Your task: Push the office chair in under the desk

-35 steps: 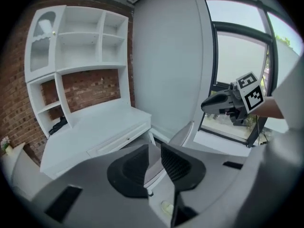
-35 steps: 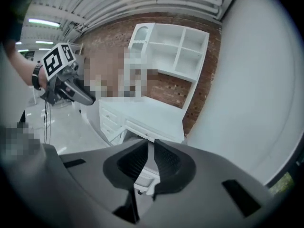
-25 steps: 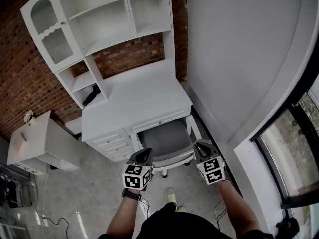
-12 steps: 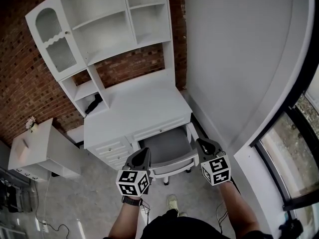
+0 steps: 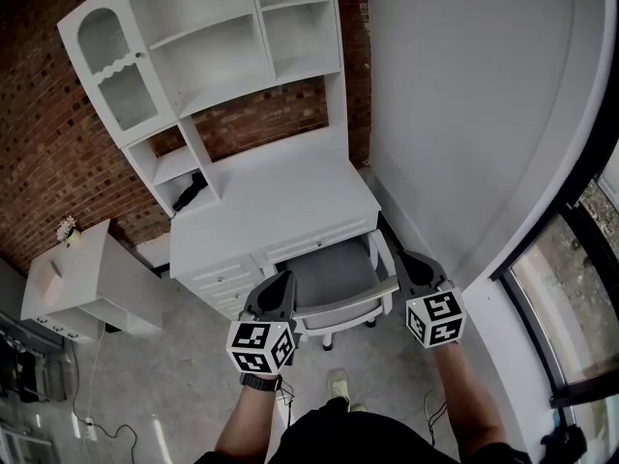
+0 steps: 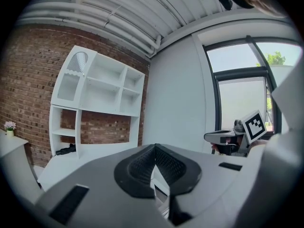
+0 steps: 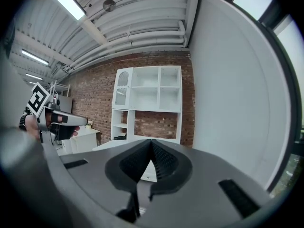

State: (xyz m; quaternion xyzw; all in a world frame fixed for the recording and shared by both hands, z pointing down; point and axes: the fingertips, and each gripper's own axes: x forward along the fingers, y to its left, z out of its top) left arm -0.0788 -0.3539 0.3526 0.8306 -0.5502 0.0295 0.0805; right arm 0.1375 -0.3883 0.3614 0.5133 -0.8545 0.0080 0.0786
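Note:
The office chair (image 5: 334,271) has a grey seat and a white frame. It stands mostly in the kneehole of the white desk (image 5: 276,196), with its back rail (image 5: 338,309) toward me. My left gripper (image 5: 281,282) is by the rail's left end and my right gripper (image 5: 403,259) is just off its right end. Whether either touches the chair I cannot tell. Both are shut and empty. In the left gripper view the closed jaws of the left gripper (image 6: 153,148) point at the white hutch (image 6: 97,87). The right gripper (image 7: 151,144) points at the hutch (image 7: 149,94) as well.
A low white side cabinet (image 5: 82,278) with a small flower pot (image 5: 65,228) stands left of the desk. A black object (image 5: 189,193) lies on a low hutch shelf. A white wall (image 5: 464,114) and a window (image 5: 580,259) close the right side. My shoe (image 5: 337,387) is behind the chair.
The head view has shifted slightly. Both grippers stay beside the chair's back; the right one has drifted a little farther right of it. The chair sits much as before.

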